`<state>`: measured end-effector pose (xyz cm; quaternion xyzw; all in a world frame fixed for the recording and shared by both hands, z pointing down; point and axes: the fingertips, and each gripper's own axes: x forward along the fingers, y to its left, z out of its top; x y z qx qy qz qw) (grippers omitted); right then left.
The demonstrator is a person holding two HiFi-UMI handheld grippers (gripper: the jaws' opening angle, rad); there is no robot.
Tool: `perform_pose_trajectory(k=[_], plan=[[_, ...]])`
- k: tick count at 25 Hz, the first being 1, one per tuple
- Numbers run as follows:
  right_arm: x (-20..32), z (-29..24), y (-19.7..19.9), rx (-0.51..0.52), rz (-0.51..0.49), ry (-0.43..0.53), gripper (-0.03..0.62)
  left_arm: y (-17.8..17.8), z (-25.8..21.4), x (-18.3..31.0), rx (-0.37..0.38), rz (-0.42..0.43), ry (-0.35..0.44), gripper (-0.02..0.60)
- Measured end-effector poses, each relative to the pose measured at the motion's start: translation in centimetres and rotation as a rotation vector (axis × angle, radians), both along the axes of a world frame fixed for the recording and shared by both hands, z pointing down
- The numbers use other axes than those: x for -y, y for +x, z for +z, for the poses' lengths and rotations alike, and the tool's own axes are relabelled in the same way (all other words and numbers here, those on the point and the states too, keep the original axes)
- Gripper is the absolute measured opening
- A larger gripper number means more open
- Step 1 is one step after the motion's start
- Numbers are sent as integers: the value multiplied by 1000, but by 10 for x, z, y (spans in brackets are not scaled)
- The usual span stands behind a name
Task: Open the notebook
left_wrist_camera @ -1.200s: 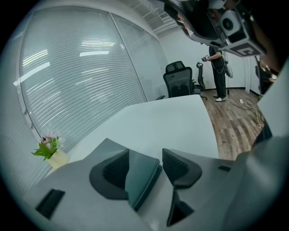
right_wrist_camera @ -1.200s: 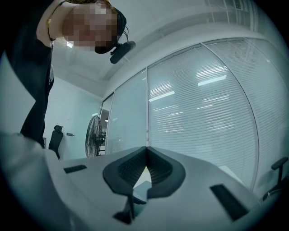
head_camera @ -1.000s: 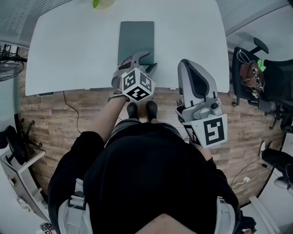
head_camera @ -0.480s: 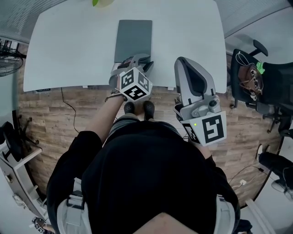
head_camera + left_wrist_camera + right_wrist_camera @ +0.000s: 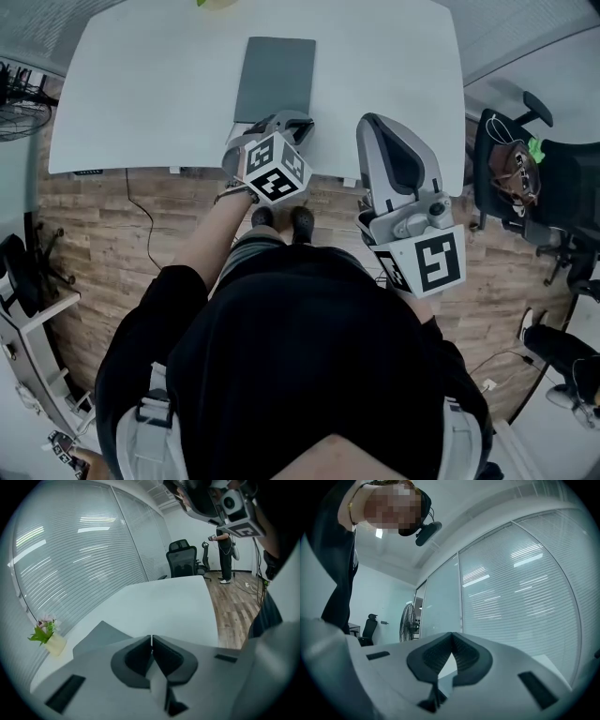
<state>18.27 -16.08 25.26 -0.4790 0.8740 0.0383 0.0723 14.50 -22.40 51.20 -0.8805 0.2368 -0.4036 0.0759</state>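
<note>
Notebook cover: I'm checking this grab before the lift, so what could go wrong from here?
1. The left gripper jaws have just been closing and now meet at the closed notebook's near edge with no cover visible between them; lifting may bring up nothing.
2. If they caught more than the cover, the whole notebook could drag on the white table, since the right gripper, shut and pointing upward, is not holding it down.

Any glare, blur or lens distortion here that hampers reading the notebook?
Head view: fisheye bows the table edges, but light is even and the notebook is sharp, without glare. Left gripper view: dark vignette, light streaks on the blinds, notebook partly hidden. Right gripper view: notebook out of frame.
</note>
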Motion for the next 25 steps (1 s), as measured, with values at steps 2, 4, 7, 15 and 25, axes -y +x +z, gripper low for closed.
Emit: perform_pose_trajectory(k=[2,4,7,15,25], plan=[[1,0,-3,9,-13,-5,5,-2,-1,1,-15,-11,-15,15],[3,0,-3,2,-20,2,5,-4,-2,2,-30,-27,-32,12],[4,1,-5,-3,-31,4,5,-6,-3,2,-56,-54,-54,11],[11,3,-10,-5,-67,12,5,-7,-20,3,-128,-93,-46,11],[15,1,-25,-20,-66,29,5,-18,-53,4,-264,-122,-57,11]])
